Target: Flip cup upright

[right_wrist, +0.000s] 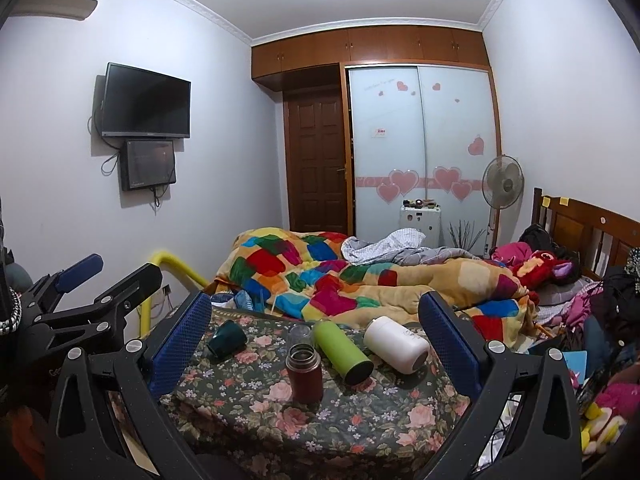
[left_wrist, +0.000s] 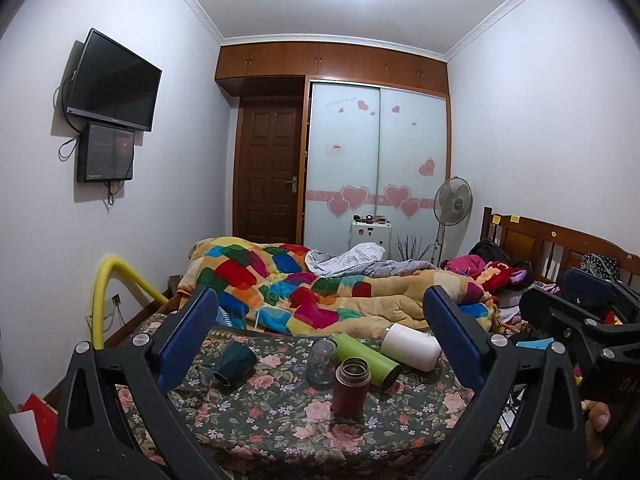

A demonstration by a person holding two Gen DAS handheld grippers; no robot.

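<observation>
Both grippers, left gripper (left_wrist: pixel 320 320) and right gripper (right_wrist: pixel 316 320), gape wide, holding nothing.

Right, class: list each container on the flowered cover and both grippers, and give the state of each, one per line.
Dark green cup: lying on its side.
Glass jar: standing upright.
Brown flask: upright, lid off.
Green bottle: lying on its side.
White bottle: lying on its side.
Left gripper: open, holding nothing.
Right gripper: open, holding nothing.
</observation>
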